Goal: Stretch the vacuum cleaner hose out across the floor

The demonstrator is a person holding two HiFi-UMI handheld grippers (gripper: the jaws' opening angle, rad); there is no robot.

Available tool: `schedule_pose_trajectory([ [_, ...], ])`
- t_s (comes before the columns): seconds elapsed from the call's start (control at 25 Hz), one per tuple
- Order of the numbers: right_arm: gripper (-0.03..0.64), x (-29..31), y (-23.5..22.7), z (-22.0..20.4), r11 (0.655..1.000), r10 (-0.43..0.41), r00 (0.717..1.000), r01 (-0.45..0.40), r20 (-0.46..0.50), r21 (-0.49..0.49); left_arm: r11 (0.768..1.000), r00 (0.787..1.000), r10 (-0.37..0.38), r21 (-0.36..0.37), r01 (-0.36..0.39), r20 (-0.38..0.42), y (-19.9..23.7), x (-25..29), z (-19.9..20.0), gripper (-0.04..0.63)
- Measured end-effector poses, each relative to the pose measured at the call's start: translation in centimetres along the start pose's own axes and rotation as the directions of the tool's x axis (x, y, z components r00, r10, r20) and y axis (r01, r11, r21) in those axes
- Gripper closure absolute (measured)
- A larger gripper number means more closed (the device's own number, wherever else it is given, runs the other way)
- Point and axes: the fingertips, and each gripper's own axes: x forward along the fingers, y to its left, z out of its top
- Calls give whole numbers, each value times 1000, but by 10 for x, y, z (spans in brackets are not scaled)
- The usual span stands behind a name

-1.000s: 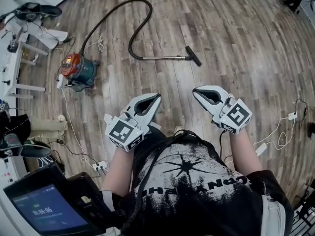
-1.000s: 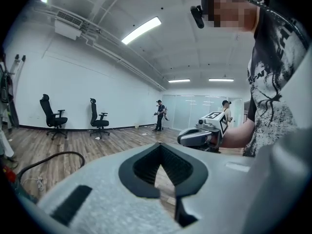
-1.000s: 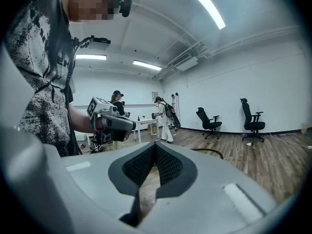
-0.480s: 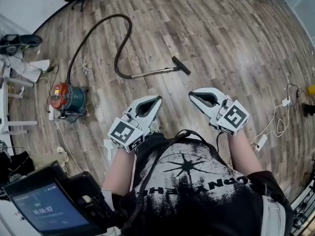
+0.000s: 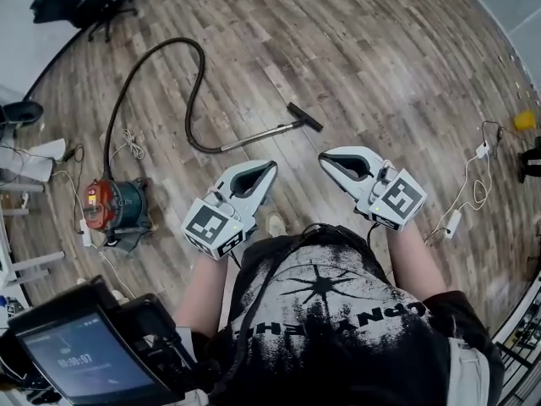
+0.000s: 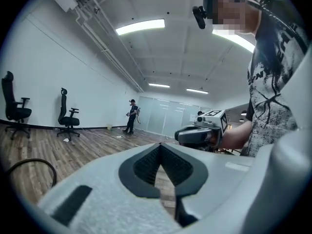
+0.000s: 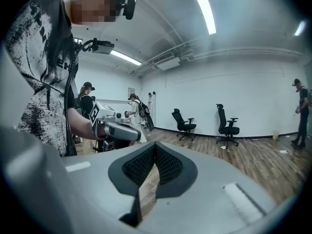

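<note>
A red and teal vacuum cleaner stands on the wooden floor at the left of the head view. Its black hose arcs up from it and curves back down into a metal wand that ends in a black floor nozzle. My left gripper and right gripper hang side by side at chest height, well short of the wand, both shut and empty. In the left gripper view the shut jaws point across the room, with a loop of hose at the lower left. The right gripper's jaws are likewise shut.
Office chairs stand at the far left wall. A white cable with a power adapter trails at the right, beside a yellow object. A white cord lies near the vacuum cleaner. A person stands far off. A screen sits low left.
The view has swung: the vacuum cleaner, hose and wand have slid down and left in the head view. Both grippers stay shut and keep their place before my chest.
</note>
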Motion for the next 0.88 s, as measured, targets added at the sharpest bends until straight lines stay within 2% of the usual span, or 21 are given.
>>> schedule_pose_trajectory([
  [0.08,609,19,-9,8,999,-24,1000,25,16,-26,1000,1000,-19,-9,19,-7,20,-5,-3,594],
  [0.2,609,42,-23,11,998,-57,998,57,-10,-12,999,999,-39,-18,39,-15,49,-8,-4,594],
  [0.52,609,55,-46,12,998,-59,998,59,-13,-21,999,999,-37,-15,37,-6,68,2,-1,594],
  [0.68,609,67,-63,14,1000,2,1000,-2,-19,-12,1000,1000,25,-13,-25,-15,79,5,3,594],
  [0.88,609,100,-111,19,997,80,997,-79,13,-21,985,986,162,-45,-164,-40,114,16,3,594],
])
